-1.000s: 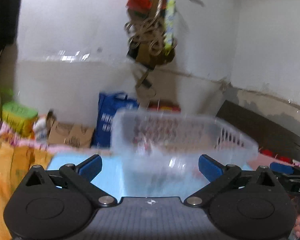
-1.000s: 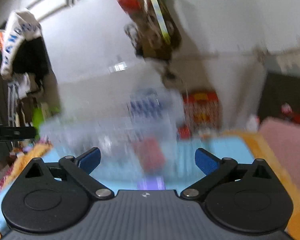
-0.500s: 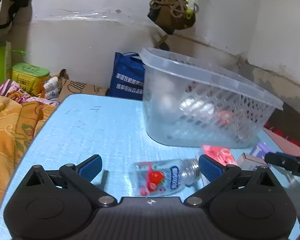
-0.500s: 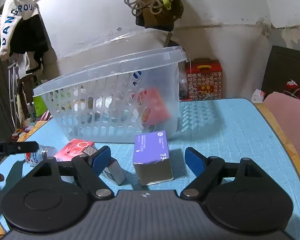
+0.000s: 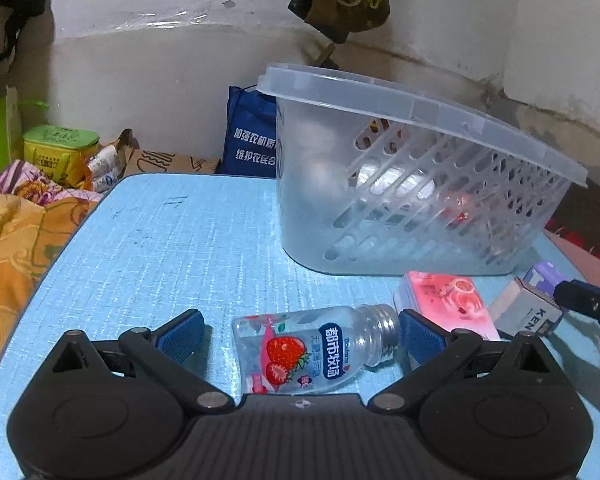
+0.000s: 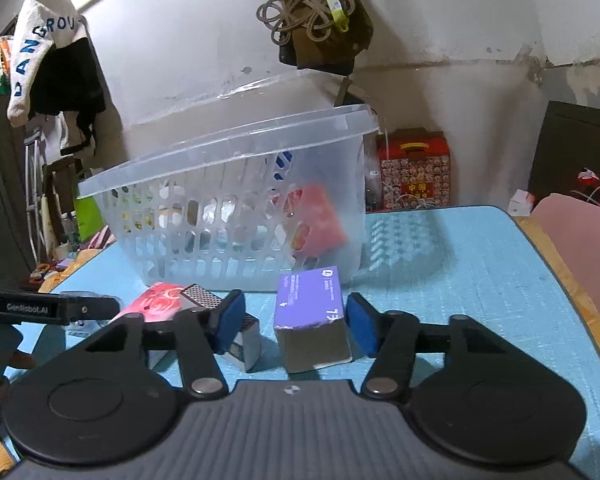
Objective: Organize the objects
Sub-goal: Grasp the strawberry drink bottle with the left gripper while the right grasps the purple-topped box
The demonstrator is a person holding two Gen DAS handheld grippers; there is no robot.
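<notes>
in the left wrist view we see the left gripper low over the blue tabletop, its fingers spread wide on either side of the strawberry bottle, which lies on its side with its cap to the right. neither pad touches it. half a second ago the bottle sat lower in the frame and the view was higher; now the fingers have come down around it. just right of the bottle lies the pink packet, then the grey box and the purple box. the clear basket stands beyond them, tilted as before.

in the right wrist view the right gripper has its fingers apart around the purple box, narrower than half a second ago, with the right pad close to the box's side; we cannot tell if it touches. the grey box sits behind the left pad, the pink packet to the far left. the clear basket stands just behind, holding a red packet.
</notes>
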